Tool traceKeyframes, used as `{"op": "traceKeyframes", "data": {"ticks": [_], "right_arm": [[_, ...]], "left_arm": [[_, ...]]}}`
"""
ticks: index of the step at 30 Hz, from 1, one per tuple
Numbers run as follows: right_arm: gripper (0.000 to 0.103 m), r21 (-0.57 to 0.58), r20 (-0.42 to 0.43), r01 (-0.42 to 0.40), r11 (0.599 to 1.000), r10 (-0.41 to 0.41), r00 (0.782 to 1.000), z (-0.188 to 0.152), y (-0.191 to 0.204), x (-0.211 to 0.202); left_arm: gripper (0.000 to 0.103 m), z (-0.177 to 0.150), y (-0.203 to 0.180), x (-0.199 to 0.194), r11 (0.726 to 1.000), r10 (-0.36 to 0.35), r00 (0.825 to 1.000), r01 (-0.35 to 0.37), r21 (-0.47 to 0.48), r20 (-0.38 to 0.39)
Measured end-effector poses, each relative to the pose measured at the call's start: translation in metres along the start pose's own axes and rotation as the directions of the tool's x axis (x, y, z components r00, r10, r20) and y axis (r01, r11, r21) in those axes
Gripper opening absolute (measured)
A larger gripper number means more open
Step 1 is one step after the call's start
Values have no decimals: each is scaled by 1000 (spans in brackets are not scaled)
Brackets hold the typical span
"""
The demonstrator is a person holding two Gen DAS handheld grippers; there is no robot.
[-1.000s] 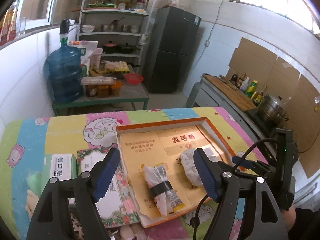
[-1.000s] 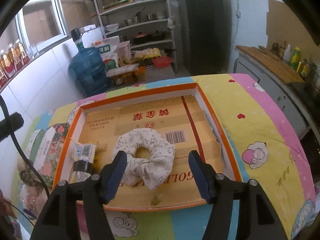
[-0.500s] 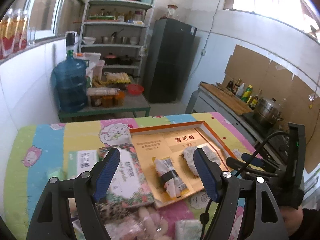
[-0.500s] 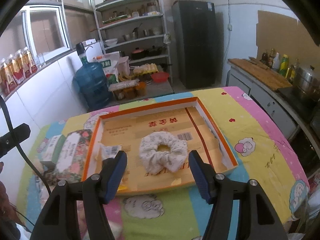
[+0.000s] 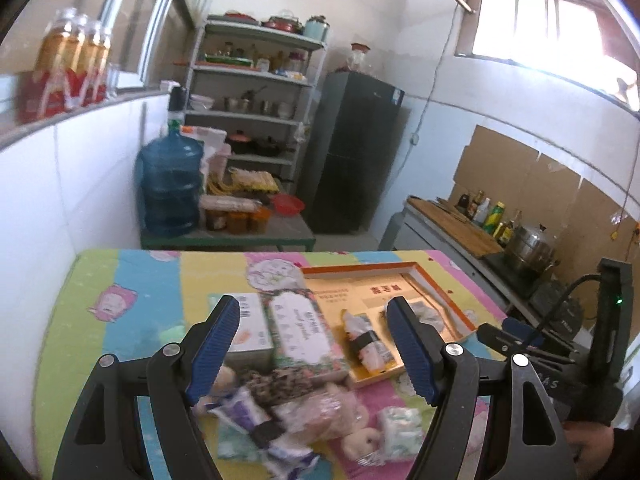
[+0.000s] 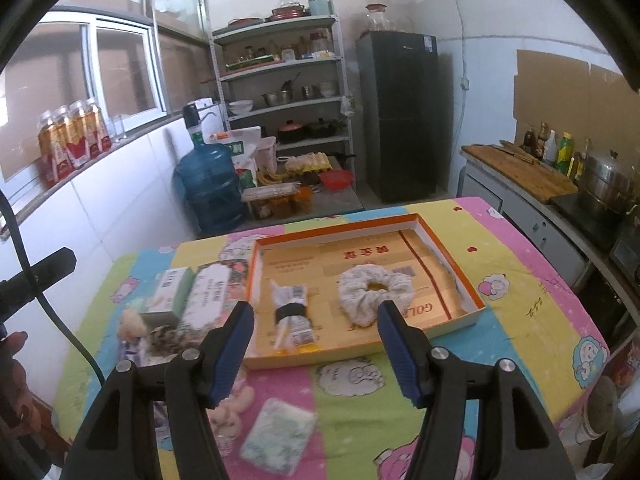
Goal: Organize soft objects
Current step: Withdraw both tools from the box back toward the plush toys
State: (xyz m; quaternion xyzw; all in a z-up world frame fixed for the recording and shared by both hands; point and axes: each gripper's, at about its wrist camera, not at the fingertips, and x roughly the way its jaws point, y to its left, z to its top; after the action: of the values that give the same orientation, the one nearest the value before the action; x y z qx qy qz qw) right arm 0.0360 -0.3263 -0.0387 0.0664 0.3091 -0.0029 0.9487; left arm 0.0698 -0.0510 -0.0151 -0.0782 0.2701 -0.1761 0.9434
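Left tongs (image 5: 312, 344): open wide, empty, above the loose pile.
Right tongs (image 6: 316, 344): open wide, empty, above the table (image 6: 516, 280).
Orange tray (image 6: 452, 276): holds a scrunchie (image 6: 374, 290) and a banded packet (image 6: 292, 312).
Unsorted, judged: tissue boxes (image 5: 298, 330), soft toys (image 5: 320, 408), tissue pack (image 6: 276, 436) beside the tray.

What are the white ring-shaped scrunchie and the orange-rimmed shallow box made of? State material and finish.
White ring-shaped scrunchie: likely soft matte fabric, seen in its gathered, puffy folds and faint speckled print. Orange-rimmed shallow box: seemingly printed cardboard, with thin folded walls and a barcode on its tan floor.
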Motion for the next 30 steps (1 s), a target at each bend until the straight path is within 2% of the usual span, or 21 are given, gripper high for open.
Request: {"op": "traceKeyframes", "data": {"ticks": [9,17,26,28,30], "right_arm": [[64,-44,15,-40,998,40,999,-14,45,-20],[64,-90,-17,-88,992,87,996,-29,80,-22],[64,-131,-62,-128,983,121,991,-40,104,-15],[64,-134,-74,-134,982,125,989,-42,107,-11],[64,-135,-89,-144,980,133,987,-43,108,-7]], "left_arm": [[78,-12,45,-40,999,43,999,-43,-20,26],[78,-30,74,-44,995,89,996,-90,-44,-12],[78,-52,88,-30,996,78,995,-81,-48,-65],[78,-56,86,-25,997,63,996,-66,-43,-71],[78,-62,91,-15,999,18,996,-22,-43,-87]]}}
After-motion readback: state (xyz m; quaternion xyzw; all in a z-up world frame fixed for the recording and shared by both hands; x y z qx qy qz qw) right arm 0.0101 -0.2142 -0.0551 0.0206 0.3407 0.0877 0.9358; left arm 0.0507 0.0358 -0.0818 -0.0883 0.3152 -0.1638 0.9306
